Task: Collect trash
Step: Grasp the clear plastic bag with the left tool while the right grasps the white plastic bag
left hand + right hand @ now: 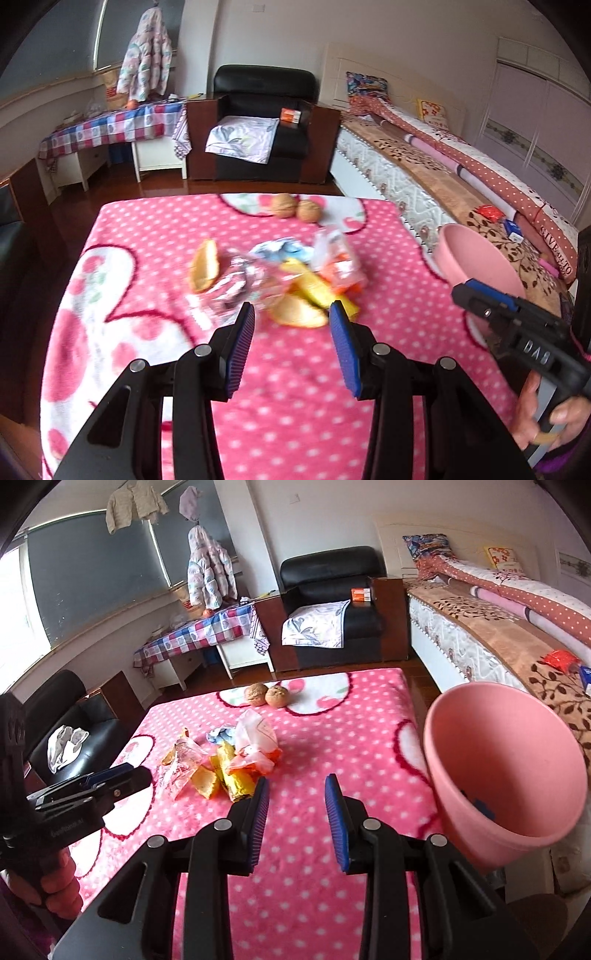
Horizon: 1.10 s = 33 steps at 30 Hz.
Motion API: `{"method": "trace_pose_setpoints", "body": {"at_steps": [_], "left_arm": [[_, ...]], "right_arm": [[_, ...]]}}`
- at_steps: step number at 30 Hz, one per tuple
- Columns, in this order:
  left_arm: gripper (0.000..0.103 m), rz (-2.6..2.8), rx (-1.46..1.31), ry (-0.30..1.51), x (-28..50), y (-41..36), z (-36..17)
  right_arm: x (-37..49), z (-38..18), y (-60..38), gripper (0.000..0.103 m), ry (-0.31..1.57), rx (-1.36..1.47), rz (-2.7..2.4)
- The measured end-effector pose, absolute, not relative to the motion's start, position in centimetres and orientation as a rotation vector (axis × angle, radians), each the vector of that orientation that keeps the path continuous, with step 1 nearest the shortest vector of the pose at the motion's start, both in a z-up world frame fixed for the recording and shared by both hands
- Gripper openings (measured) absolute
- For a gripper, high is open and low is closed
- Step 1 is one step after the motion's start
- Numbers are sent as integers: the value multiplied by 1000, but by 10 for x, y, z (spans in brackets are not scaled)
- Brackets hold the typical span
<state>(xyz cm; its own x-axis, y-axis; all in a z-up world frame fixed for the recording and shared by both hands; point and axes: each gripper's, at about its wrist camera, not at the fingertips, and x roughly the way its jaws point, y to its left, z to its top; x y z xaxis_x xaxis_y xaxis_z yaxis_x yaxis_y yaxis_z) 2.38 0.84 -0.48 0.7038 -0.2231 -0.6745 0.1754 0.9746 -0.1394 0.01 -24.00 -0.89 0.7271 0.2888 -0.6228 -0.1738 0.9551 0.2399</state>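
A heap of trash (pixel 280 277) lies mid-table on the pink dotted blanket (pixel 295 406): clear and yellow wrappers, an orange-and-white bag (pixel 340 258) and pieces of peel (pixel 299 314). My left gripper (pixel 292 305) hovers open just short of the nearest peel, with nothing between its fingers. My right gripper (pixel 297 779) is open over bare blanket, to the right of the heap (pixel 229 760). A pink bin (pixel 517 757) tilts toward the table at its right edge, close beside the right gripper. The left gripper (pixel 122 775) shows side-on at the left.
Two walnuts (pixel 295 208) sit at the table's far edge. A bed (pixel 443 166) runs along the right, a black armchair (pixel 266 122) stands behind, and a desk with a checked cloth (pixel 110 129) is at back left. A person's hand (pixel 546 417) holds the right gripper's handle.
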Motion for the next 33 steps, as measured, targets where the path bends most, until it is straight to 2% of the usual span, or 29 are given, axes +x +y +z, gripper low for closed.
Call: {"method": "trace_pose_setpoints", "body": {"at_steps": [8, 22, 23, 24, 25, 30, 33], "left_arm": [[42, -224, -29, 800, 31, 37, -25], [41, -271, 81, 843, 76, 13, -47], [35, -271, 83, 849, 78, 13, -48], [23, -272, 83, 854, 80, 13, -50], [19, -275, 82, 861, 81, 13, -52], [6, -268, 56, 847, 80, 20, -49], [4, -265, 29, 835, 76, 27, -42]], "right_arm": [[21, -20, -221, 32, 788, 175, 314], [73, -24, -198, 32, 834, 225, 372], [77, -25, -198, 32, 837, 225, 371], [80, -26, -197, 32, 839, 226, 371], [84, -28, -196, 32, 844, 229, 370], [97, -37, -190, 32, 873, 243, 380], [102, -40, -183, 32, 873, 217, 372]]}}
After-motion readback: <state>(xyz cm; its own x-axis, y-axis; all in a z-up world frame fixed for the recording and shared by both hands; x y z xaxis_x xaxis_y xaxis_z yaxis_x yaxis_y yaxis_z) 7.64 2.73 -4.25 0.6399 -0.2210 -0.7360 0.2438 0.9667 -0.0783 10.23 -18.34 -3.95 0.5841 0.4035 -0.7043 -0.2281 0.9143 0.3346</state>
